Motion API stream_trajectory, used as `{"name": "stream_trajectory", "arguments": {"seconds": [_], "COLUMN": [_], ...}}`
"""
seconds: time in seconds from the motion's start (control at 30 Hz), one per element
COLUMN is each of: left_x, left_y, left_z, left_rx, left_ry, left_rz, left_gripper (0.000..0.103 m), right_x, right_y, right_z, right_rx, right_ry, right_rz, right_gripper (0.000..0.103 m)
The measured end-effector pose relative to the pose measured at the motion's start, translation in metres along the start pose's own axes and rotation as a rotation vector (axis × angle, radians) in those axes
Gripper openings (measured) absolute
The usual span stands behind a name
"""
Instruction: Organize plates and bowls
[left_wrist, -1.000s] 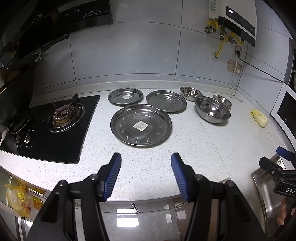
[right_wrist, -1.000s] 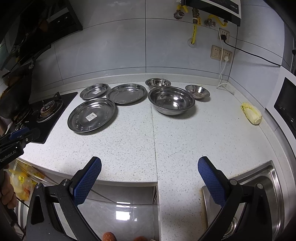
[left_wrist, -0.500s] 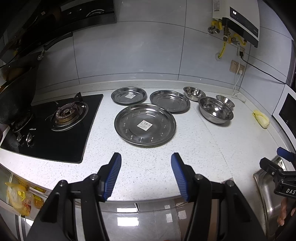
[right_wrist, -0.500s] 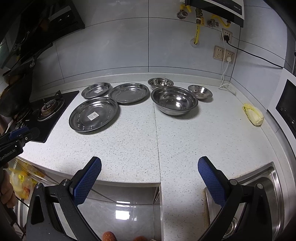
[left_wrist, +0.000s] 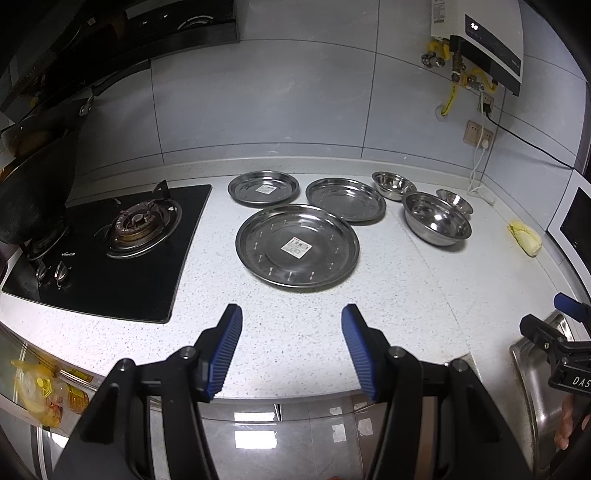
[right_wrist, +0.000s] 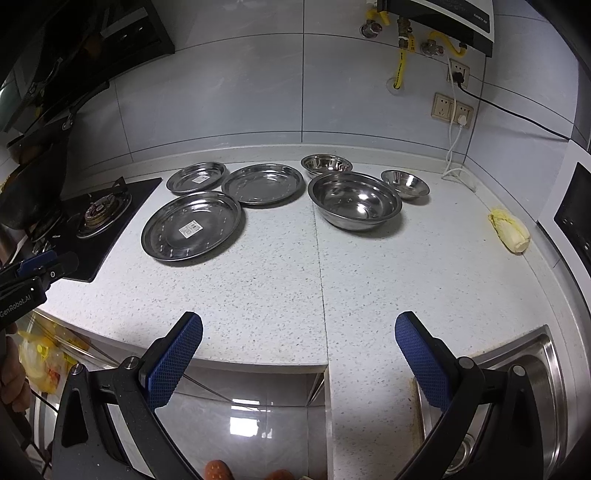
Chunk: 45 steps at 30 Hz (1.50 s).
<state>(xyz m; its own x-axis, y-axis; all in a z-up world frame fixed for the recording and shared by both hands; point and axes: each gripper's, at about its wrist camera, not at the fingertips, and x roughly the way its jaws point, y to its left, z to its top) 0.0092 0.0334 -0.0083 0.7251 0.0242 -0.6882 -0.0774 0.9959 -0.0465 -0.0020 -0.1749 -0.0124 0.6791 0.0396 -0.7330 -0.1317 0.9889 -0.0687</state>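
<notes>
Three steel plates lie on the white counter: a large plate (left_wrist: 297, 245) (right_wrist: 191, 229) in front, a small plate (left_wrist: 263, 187) (right_wrist: 196, 177) behind it at left, a medium plate (left_wrist: 345, 199) (right_wrist: 263, 183) at right. A large steel bowl (left_wrist: 437, 218) (right_wrist: 354, 200) sits to the right, with two small bowls behind it, one (left_wrist: 393, 184) (right_wrist: 325, 163) at left and one (left_wrist: 454, 200) (right_wrist: 405, 183) at right. My left gripper (left_wrist: 291, 347) hangs open over the counter's front edge, short of the large plate. My right gripper (right_wrist: 298, 354) is open wide, empty, near the front edge.
A black gas hob (left_wrist: 110, 247) (right_wrist: 92, 221) with a dark wok (left_wrist: 33, 199) fills the left. A yellow cabbage piece (left_wrist: 524, 238) (right_wrist: 509, 230) lies at right. A steel sink (left_wrist: 543, 376) (right_wrist: 517, 387) sits at front right. Wall sockets (right_wrist: 452, 109) and a cord stand behind the bowls.
Both views have drifted slightly; the plates and bowls appear a little further right in the left wrist view. Neither gripper's opening has changed and no dish has moved.
</notes>
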Motion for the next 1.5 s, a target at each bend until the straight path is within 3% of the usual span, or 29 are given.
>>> {"name": "stream_trajectory", "arguments": {"seconds": [0.3, 0.57, 0.77, 0.93, 1.23, 1.33, 1.4, 1.5], "left_x": [0.027, 0.073, 0.129, 0.189, 0.266, 0.280, 0.287, 0.293], "left_y": [0.020, 0.038, 0.051, 0.064, 0.092, 0.097, 0.098, 0.096], "left_z": [0.014, 0.042, 0.064, 0.073, 0.079, 0.082, 0.083, 0.085], "left_rx": [-0.019, -0.024, -0.054, -0.094, -0.164, -0.171, -0.178, -0.181], "left_ry": [0.024, 0.029, 0.021, 0.062, 0.178, 0.219, 0.244, 0.258], "left_rz": [0.060, 0.124, 0.161, 0.181, 0.133, 0.104, 0.072, 0.016], "left_gripper": [0.054, 0.054, 0.054, 0.054, 0.054, 0.054, 0.054, 0.053], "right_x": [0.024, 0.069, 0.126, 0.188, 0.264, 0.276, 0.282, 0.290], "right_y": [0.026, 0.066, 0.087, 0.103, 0.113, 0.108, 0.106, 0.102], "right_z": [0.011, 0.037, 0.063, 0.079, 0.094, 0.097, 0.100, 0.101], "right_rx": [-0.044, -0.088, -0.087, -0.088, -0.056, -0.041, -0.030, -0.021], "right_ry": [0.014, 0.021, 0.030, 0.067, 0.136, 0.158, 0.181, 0.226], "right_rz": [0.036, 0.069, 0.053, 0.049, 0.082, 0.100, 0.131, 0.178], "right_gripper": [0.102, 0.102, 0.102, 0.102, 0.102, 0.095, 0.076, 0.056]}}
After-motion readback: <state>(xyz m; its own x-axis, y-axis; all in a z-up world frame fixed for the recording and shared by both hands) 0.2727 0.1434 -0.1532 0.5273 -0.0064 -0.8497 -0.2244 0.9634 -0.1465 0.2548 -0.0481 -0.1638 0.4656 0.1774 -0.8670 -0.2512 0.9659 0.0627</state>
